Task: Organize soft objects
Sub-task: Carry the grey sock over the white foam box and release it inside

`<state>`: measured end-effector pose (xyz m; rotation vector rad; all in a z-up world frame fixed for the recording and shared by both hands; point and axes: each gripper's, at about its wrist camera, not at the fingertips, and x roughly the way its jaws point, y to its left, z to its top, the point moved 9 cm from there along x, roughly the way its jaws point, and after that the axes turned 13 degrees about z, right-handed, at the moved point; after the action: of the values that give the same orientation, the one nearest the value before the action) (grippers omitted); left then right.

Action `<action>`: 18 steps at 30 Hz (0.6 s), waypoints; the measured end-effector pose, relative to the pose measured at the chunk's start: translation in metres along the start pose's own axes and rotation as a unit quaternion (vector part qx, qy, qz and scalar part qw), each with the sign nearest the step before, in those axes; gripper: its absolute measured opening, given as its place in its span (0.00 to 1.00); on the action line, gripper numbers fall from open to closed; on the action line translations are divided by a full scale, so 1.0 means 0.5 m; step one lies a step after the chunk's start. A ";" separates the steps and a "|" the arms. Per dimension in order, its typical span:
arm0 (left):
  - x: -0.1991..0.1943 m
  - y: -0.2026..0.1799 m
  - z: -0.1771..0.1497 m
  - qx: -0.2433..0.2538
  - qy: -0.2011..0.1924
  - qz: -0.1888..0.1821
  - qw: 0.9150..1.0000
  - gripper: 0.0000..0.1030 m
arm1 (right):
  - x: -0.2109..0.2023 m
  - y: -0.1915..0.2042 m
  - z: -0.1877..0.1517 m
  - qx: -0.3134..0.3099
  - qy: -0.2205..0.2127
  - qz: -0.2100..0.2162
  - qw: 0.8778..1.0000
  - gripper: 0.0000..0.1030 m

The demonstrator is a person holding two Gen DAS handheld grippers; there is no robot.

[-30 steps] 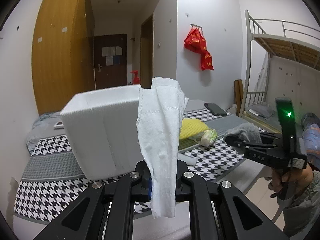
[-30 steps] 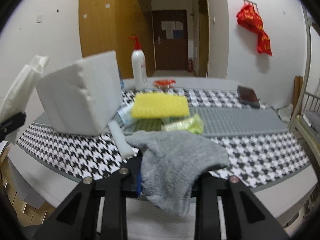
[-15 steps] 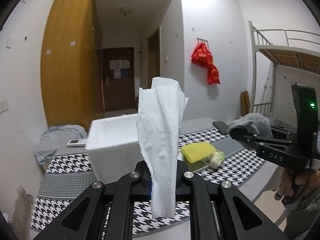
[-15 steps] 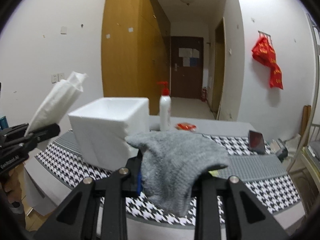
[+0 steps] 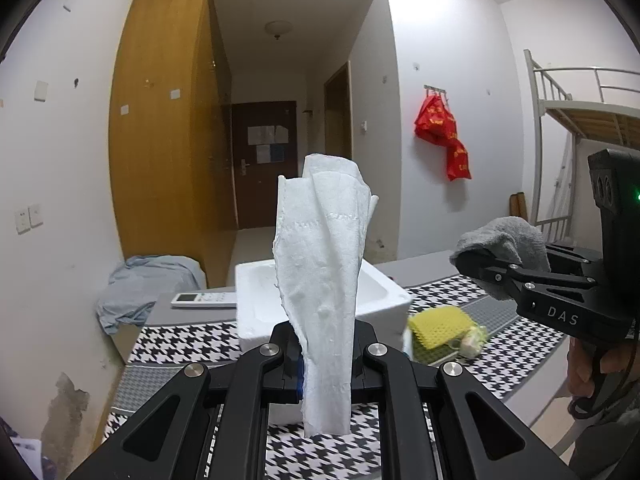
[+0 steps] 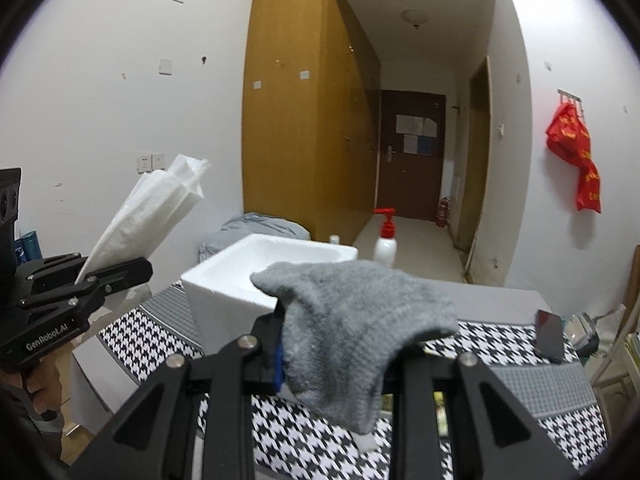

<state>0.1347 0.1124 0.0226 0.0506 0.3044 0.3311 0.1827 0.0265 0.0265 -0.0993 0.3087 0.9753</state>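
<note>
We hold the left gripper (image 5: 326, 354) clamped on a strip of white tissue (image 5: 320, 276), which stands upright out of the jaws, its top fanning open. The right gripper (image 6: 340, 354) is clamped on a grey sock (image 6: 352, 328), which drapes forward over the jaws. Both grippers hang above the near edge of the table (image 5: 188, 344), with its houndstooth cloth. Ahead of both stands the white foam box (image 5: 376, 292), open at the top. Just right of the box lie a yellow sponge (image 5: 438, 324) and a small green packet (image 5: 474, 338). A white remote (image 5: 204, 300) lies left of the box, a pump bottle (image 6: 385, 238) stands behind it, and a dark phone (image 6: 550, 336) lies far right.
</note>
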 end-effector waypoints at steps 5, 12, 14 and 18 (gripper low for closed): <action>0.020 0.016 0.014 -0.004 0.001 0.014 1.000 0.13 | 0.038 0.013 0.021 -0.009 0.002 0.020 1.000 0.31; 0.058 0.029 0.024 -0.006 0.010 0.023 1.000 0.13 | 0.089 0.014 0.037 -0.008 0.014 0.040 0.999 0.31; 0.069 0.032 0.026 -0.007 0.013 0.024 1.000 0.13 | 0.109 0.015 0.040 -0.006 0.021 0.045 0.999 0.31; 0.088 0.037 0.026 -0.007 0.020 0.026 0.999 0.13 | 0.144 0.015 0.045 -0.002 0.033 0.051 0.998 0.31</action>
<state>0.1726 0.1442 0.0241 0.0376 0.3399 0.3870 0.2185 0.0931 0.0265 -0.1198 0.3758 1.0761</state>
